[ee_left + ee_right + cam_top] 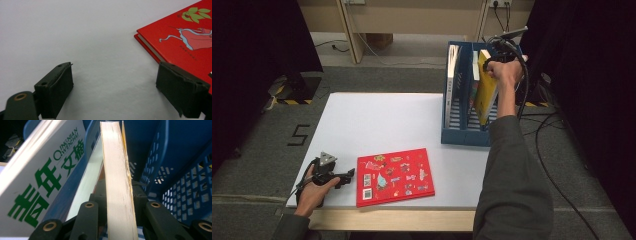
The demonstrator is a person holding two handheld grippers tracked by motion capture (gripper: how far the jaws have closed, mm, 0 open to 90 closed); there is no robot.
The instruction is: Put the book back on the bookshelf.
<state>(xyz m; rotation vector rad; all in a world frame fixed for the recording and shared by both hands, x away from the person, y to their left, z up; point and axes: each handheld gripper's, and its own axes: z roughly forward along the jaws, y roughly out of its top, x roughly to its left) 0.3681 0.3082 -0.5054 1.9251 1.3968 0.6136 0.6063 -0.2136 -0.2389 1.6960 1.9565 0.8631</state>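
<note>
While your right hand is raised at the upper right of the high view, your right gripper [492,59] is clamped on the top edge of a thin yellow-covered book [486,90], which stands tilted inside the blue slotted plastic file rack [462,135] at the right edge of the white table [377,120]. A white book [453,75] stands in the rack's left compartment, and another book sits just left of the yellow one. At the lower left of that view your left gripper [346,176] rests on the table, pointing right, just beside the left edge of a flat red hardcover book with small coloured pictures [394,176], which lies near the table's front edge.

Looking along your left gripper [113,87], its 2 black jaws stand wide apart with bare table between them, grasping nothing. The red hardcover book [185,47] fills the upper right of that frame, its corner pointing toward the middle; the right-hand jaw sits in front of the book's near edge, and you cannot tell whether it touches.

From your right gripper [119,202], the pale page edge of the yellow-covered book [116,170] runs up the middle of the frame, pinched between the 2 jaws at the bottom. The white book with green lettering [45,175] leans at the left, and the rack's blue perforated wall [180,177] fills the right.
</note>
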